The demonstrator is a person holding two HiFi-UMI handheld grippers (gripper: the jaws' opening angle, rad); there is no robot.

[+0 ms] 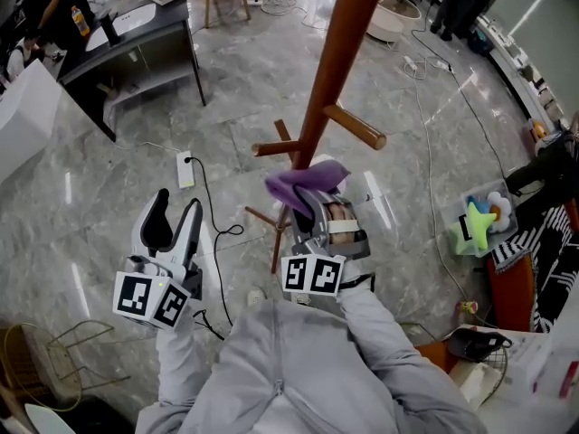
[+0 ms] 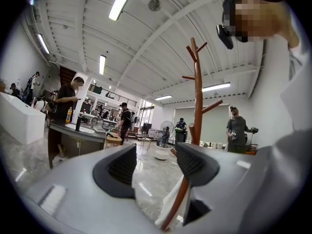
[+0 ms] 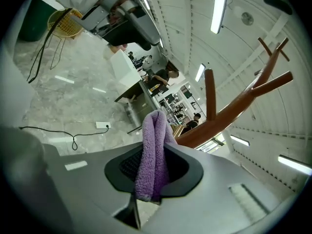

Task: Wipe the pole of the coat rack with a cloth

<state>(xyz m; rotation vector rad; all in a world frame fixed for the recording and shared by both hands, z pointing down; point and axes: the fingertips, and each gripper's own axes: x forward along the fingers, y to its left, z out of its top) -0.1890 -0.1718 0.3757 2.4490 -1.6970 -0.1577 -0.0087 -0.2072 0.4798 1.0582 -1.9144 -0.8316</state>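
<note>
A brown wooden coat rack pole with side pegs rises through the middle of the head view. My right gripper is shut on a folded purple cloth, which lies against the pole just below a peg. In the right gripper view the purple cloth is pinched between the jaws, with the pole slanting past just behind it. My left gripper hangs open to the left, apart from the rack. In the left gripper view the coat rack stands ahead, beyond the open left gripper.
A white power strip and black cable lie on the marble floor left of the rack's base. A dark desk stands at upper left, a wire basket at lower left. Toys and clutter sit to the right. People stand in the background.
</note>
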